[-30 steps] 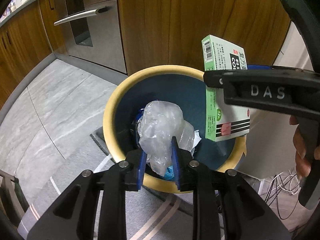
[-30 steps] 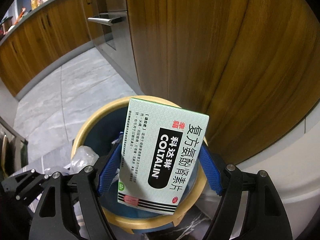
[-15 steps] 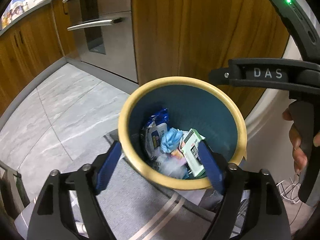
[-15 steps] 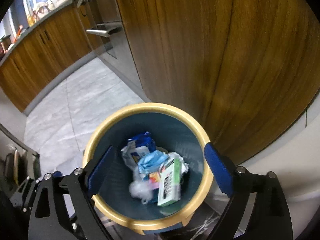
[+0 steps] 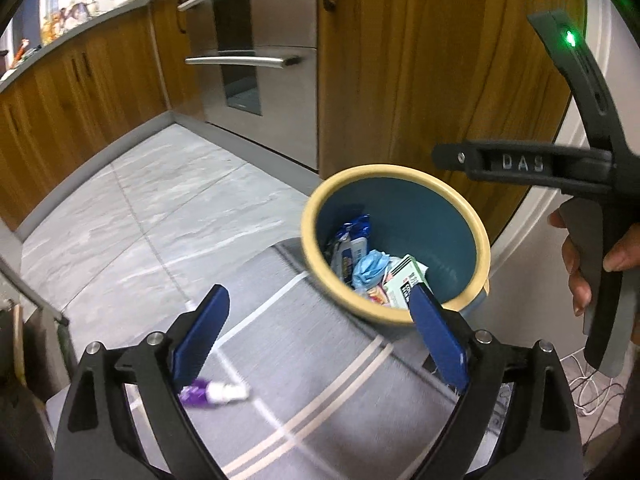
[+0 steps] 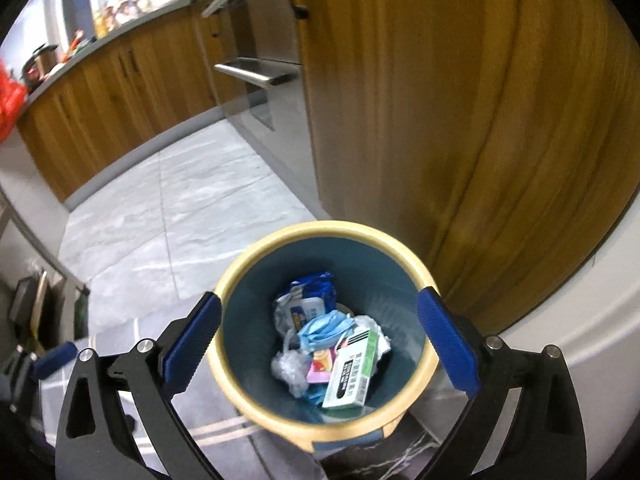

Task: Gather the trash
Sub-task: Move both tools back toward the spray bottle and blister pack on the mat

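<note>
A blue bin with a yellow rim (image 6: 320,226) stands on the floor and holds a green and white medicine box (image 6: 352,372), crumpled clear plastic (image 6: 290,368), a blue face mask (image 6: 324,330) and a wipes packet (image 6: 304,304). My right gripper (image 6: 320,298) hangs above the bin, its jaws opening wide with nothing between them. My left gripper (image 5: 318,296) is to the left of the bin (image 5: 400,168) and above the rug, its jaws also opening and empty. A purple and white tube (image 5: 212,392) lies on the rug under the left finger.
A wooden cabinet (image 5: 420,60) rises right behind the bin, with a steel oven (image 5: 260,60) to its left. Grey floor tiles (image 5: 160,208) and a striped grey rug (image 5: 320,380) spread in front. White cables (image 5: 592,388) lie at the right by a pale curved wall.
The left gripper let go of the clear plastic and the right let go of the medicine box; both now lie in the bin. Both grippers opened wide and rose, the left drawing away leftward.
</note>
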A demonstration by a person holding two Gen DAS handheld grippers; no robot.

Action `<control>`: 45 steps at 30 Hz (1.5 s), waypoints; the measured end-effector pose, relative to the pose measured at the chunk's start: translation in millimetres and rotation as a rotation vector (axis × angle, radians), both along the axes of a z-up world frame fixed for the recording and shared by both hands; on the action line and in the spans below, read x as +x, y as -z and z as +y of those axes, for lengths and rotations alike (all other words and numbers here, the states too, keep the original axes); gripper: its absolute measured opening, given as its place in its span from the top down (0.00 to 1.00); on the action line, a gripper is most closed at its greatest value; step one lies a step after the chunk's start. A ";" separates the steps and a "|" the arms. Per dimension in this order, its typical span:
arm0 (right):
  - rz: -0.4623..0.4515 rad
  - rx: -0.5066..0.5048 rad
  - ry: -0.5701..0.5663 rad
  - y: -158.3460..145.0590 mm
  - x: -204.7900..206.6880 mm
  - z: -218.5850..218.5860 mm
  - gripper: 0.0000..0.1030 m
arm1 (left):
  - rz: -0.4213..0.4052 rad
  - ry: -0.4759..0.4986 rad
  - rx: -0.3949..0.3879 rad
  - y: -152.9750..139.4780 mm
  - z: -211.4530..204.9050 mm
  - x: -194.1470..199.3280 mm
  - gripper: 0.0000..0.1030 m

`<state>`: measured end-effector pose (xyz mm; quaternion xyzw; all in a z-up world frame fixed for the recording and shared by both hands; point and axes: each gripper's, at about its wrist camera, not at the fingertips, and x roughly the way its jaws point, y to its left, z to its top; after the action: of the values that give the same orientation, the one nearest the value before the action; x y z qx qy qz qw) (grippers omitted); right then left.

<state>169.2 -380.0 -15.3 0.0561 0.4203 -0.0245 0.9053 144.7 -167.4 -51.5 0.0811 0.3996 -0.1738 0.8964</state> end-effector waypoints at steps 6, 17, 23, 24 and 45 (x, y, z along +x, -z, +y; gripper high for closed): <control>-0.021 0.029 -0.048 -20.7 -23.6 21.7 0.05 | -0.015 -0.060 -0.004 -23.8 32.9 -30.3 0.11; -0.015 0.130 -0.100 -43.1 -80.3 60.1 0.05 | -0.003 -0.219 0.000 -48.3 111.2 -103.8 0.07; 0.013 0.072 -0.173 -41.4 -103.1 92.3 0.05 | 0.037 -0.299 0.004 -34.7 138.5 -139.4 0.07; 0.016 0.060 -0.187 -40.9 -106.1 97.6 0.05 | 0.055 -0.318 -0.001 -29.0 143.2 -145.8 0.07; 0.069 -0.048 -0.279 -21.3 -112.1 138.5 0.05 | 0.363 -0.563 0.050 108.9 153.8 -182.0 0.07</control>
<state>57.1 -241.5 6.0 -0.0253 0.4540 0.0896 0.8861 -37.3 -13.6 -160.4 -0.0427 0.5635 0.0788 0.8212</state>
